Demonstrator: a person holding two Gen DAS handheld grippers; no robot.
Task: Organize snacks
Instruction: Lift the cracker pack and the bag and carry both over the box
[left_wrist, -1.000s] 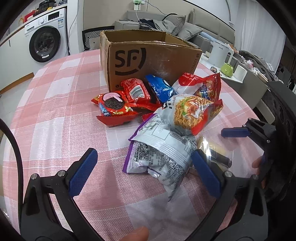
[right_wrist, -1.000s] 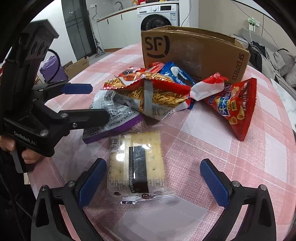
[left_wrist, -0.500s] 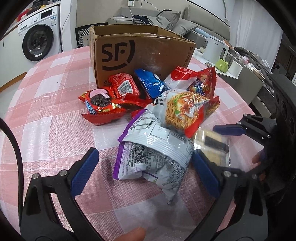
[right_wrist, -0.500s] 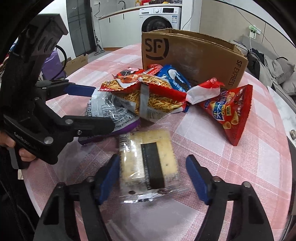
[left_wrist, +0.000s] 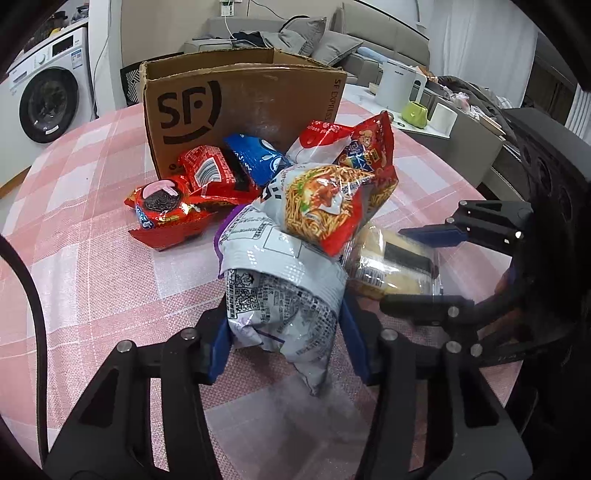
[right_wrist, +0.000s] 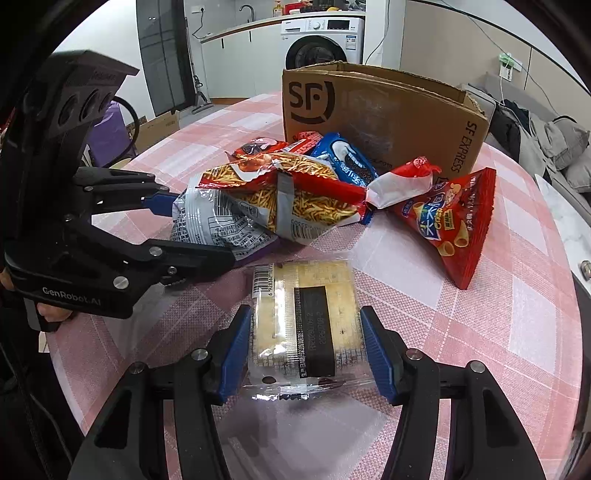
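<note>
claws (left_wrist: 284, 334) (right_wrist: 304, 350) now closed on silver bag (left_wrist: 280, 291), crackers (right_wrist: 308, 314)

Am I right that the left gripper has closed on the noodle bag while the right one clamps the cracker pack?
Not quite: the left gripper has just closed on the silver-and-purple bag, not the noodle bag lying on it, as the left wrist view shows. The right gripper does clamp the cracker pack.

Seven snack packs (right_wrist: 306, 332), one cardboard box (right_wrist: 388, 122), two tools (right_wrist: 306, 350).
</note>
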